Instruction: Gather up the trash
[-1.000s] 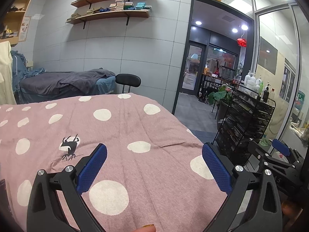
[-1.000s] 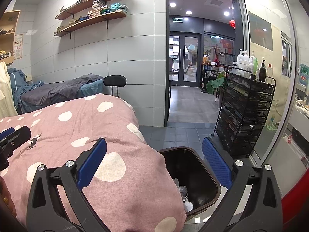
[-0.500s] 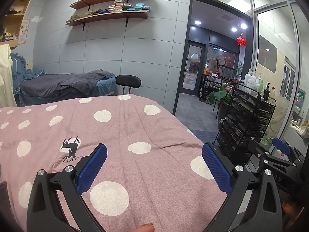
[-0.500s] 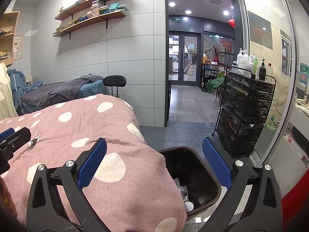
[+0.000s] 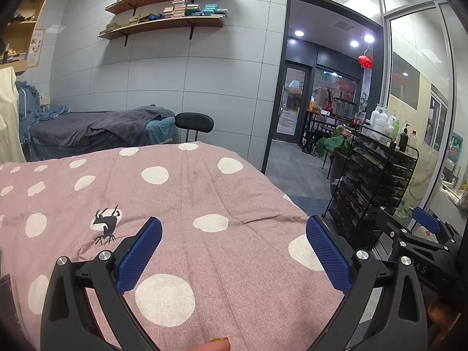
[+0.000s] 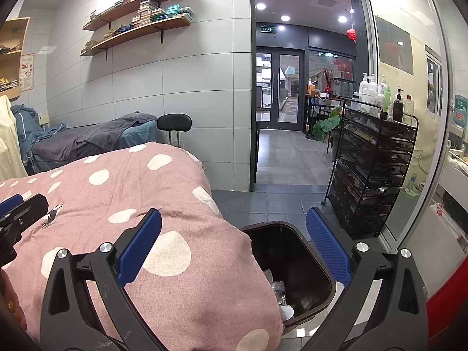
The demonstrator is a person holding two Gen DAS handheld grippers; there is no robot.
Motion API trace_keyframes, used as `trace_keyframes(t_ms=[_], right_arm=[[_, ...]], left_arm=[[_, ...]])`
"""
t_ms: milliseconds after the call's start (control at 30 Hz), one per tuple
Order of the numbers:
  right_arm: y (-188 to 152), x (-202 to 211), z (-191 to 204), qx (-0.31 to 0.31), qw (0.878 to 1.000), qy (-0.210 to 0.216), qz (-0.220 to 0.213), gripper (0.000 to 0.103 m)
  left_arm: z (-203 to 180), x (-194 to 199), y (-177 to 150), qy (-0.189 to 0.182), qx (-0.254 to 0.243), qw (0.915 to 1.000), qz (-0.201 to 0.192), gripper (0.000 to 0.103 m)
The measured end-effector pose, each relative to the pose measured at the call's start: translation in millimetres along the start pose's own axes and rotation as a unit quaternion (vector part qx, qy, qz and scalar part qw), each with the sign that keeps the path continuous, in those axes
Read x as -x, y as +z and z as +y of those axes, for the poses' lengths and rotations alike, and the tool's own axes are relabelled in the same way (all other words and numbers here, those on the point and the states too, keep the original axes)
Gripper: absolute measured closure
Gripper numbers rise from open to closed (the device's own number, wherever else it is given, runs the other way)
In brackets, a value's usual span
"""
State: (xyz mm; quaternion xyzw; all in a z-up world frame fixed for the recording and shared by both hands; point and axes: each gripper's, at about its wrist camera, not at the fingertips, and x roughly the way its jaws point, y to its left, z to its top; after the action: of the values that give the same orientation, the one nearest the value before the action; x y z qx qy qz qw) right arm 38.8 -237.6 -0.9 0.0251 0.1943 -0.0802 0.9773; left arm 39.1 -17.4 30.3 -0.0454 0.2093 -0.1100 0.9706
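My left gripper [image 5: 234,231] hovers open over a pink quilt with white dots [image 5: 190,199], nothing between its blue pads. My right gripper [image 6: 234,225] is open too, held above the quilt's right edge [image 6: 175,234] and a dark brown trash bin [image 6: 318,266] on the floor beside the bed. Inside the bin lie a few pieces of trash [image 6: 282,298], among them a white cup-like item. No loose trash shows on the quilt. The right gripper's body [image 5: 421,242] appears at the right of the left wrist view, and the left gripper's tip [image 6: 20,210] at the left of the right wrist view.
A black wire rack with bottles on top [image 6: 374,169] stands right of the bin by a glass partition [image 6: 409,117]. Behind the bed are a black stool [image 5: 194,124], a second bed with grey covers [image 5: 96,131], wall shelves [image 5: 166,8] and an open doorway [image 6: 280,117].
The left wrist view has shifted slightly, with the quilt a little lower in frame. Both grippers stay open and the right one has barely moved.
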Motion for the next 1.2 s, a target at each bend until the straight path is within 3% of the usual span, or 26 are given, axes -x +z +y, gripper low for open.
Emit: trace_keyframes(t_ms=[1200], right_arm=[[-2.2, -0.3, -2.6, -0.006, 1.0, -0.002, 0.005, 0.006]], left_arm=[[4.2, -5.4, -0.6, 0.011, 0.0, 0.9999, 0.004, 0.006]])
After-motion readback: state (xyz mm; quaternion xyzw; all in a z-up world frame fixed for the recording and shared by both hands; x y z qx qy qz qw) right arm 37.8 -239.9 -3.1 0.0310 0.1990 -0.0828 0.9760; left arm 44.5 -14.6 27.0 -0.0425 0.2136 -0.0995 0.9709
